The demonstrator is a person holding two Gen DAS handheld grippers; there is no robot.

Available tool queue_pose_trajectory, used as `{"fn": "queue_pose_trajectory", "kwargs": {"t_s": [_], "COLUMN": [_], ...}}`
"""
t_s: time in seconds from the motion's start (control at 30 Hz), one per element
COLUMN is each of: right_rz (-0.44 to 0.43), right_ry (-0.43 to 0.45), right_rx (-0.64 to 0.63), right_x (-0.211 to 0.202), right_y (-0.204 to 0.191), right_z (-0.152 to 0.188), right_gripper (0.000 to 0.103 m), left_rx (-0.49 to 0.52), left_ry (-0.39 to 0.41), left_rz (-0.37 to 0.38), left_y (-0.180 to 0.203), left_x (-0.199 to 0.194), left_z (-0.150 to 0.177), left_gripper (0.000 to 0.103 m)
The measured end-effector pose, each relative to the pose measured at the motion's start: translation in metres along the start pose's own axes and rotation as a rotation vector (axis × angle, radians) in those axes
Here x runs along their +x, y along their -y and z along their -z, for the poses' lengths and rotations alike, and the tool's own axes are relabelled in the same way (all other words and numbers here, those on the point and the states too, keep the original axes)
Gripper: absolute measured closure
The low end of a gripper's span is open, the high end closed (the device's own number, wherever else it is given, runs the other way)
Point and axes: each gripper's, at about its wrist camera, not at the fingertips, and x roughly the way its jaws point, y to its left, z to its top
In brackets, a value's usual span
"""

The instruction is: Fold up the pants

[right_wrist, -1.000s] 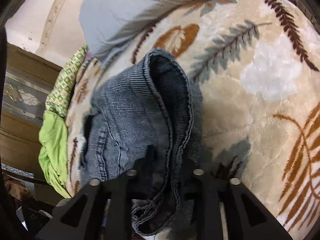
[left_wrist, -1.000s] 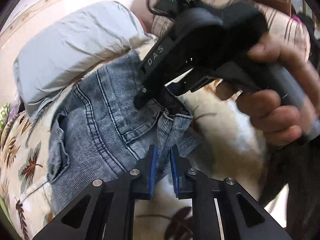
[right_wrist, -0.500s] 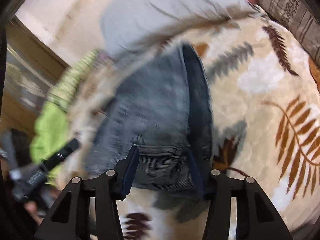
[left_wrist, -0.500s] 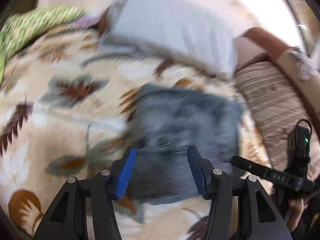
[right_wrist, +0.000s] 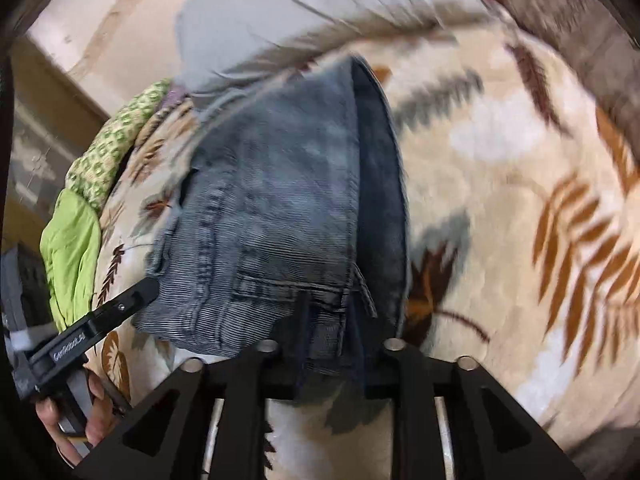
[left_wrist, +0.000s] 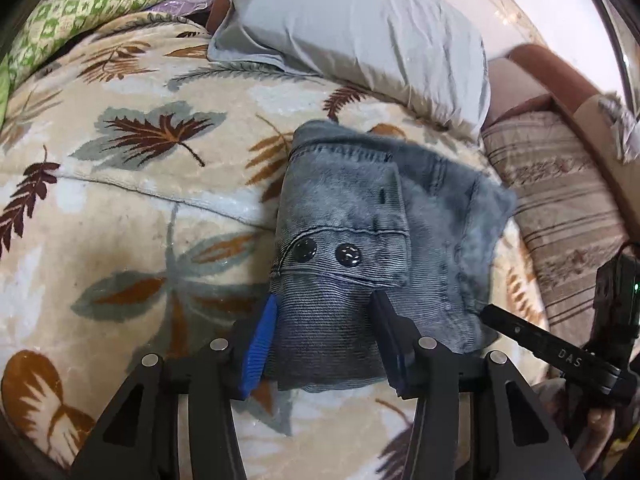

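Blue denim pants (left_wrist: 360, 240) lie folded into a compact bundle on the leaf-patterned blanket (left_wrist: 120, 208), with two dark snap buttons showing. My left gripper (left_wrist: 326, 340) is open, its blue-padded fingers on either side of the bundle's near edge. The right gripper's finger also shows in the left wrist view (left_wrist: 552, 354) at the bundle's right side. In the right wrist view the pants (right_wrist: 280, 220) fill the centre, and my right gripper (right_wrist: 332, 364) is open with the bundle's near corner between its fingers. The left gripper's finger (right_wrist: 100, 320) touches the bundle's left edge there.
A grey pillow (left_wrist: 360, 28) lies behind the pants. A green patterned cloth (left_wrist: 80, 12) sits at the far left, and a striped cushion (left_wrist: 560, 208) is to the right. A wooden cabinet (right_wrist: 36, 140) stands beyond the bed's left side.
Both grippers were shut on the denim a second ago. They have opened and drawn back, and the pants now lie as a folded bundle on the blanket.
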Motion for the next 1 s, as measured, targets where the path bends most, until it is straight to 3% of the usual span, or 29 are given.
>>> {"fn": "queue_pose_trajectory", "kwargs": {"t_s": [0.07, 0.1, 0.17, 0.27, 0.4, 0.5, 0.6, 0.67, 0.73, 0.8, 0.87, 0.93, 1.0], "right_rz": [-0.040, -0.037, -0.044, -0.052, -0.120, -0.191, -0.201, -0.233, -0.253, -0.268, -0.256, -0.249, -0.256], "right_ry": [0.056, 0.085, 0.102, 0.050, -0.032, -0.103, -0.114, -0.118, -0.143, -0.151, -0.157, -0.140, -0.104], "right_rx": [-0.003, 0.013, 0.026, 0.091, 0.185, 0.243, 0.246, 0.274, 0.290, 0.287, 0.264, 0.249, 0.227], "right_x": [-0.016, -0.024, -0.030, -0.010, 0.028, 0.055, 0.060, 0.064, 0.071, 0.072, 0.073, 0.068, 0.055], "right_y": [-0.001, 0.002, 0.008, 0.024, 0.052, 0.066, 0.070, 0.075, 0.078, 0.078, 0.075, 0.072, 0.065], "right_z": [-0.007, -0.014, -0.028, -0.061, -0.069, -0.053, -0.057, -0.060, -0.059, -0.057, -0.055, -0.053, -0.049], "right_gripper": [0.026, 0.021, 0.020, 0.020, 0.020, 0.020, 0.027, 0.040, 0.045, 0.058, 0.077, 0.084, 0.088], "left_rx": [-0.044, -0.066, -0.102, -0.122, -0.183, -0.234, -0.245, -0.240, -0.244, -0.290, -0.260, -0.242, -0.227], "left_ry": [0.014, 0.022, 0.021, -0.036, -0.105, -0.138, -0.130, -0.122, -0.137, -0.143, -0.135, -0.107, -0.054], "left_rz": [0.043, 0.061, 0.063, 0.031, 0.088, 0.113, 0.111, 0.122, 0.098, 0.128, 0.124, 0.152, 0.171], "left_y": [-0.005, -0.008, -0.012, -0.018, -0.034, -0.044, -0.043, -0.042, -0.047, -0.052, -0.048, -0.041, -0.033], "left_x": [-0.011, -0.015, -0.016, 0.008, 0.048, 0.071, 0.072, 0.074, 0.085, 0.093, 0.090, 0.076, 0.054], "left_z": [-0.007, -0.013, -0.028, -0.054, -0.067, -0.060, -0.060, -0.061, -0.061, -0.059, -0.059, -0.057, -0.050], "left_gripper": [0.053, 0.052, 0.043, 0.042, 0.044, 0.056, 0.059, 0.059, 0.053, 0.056, 0.070, 0.080, 0.081]}}
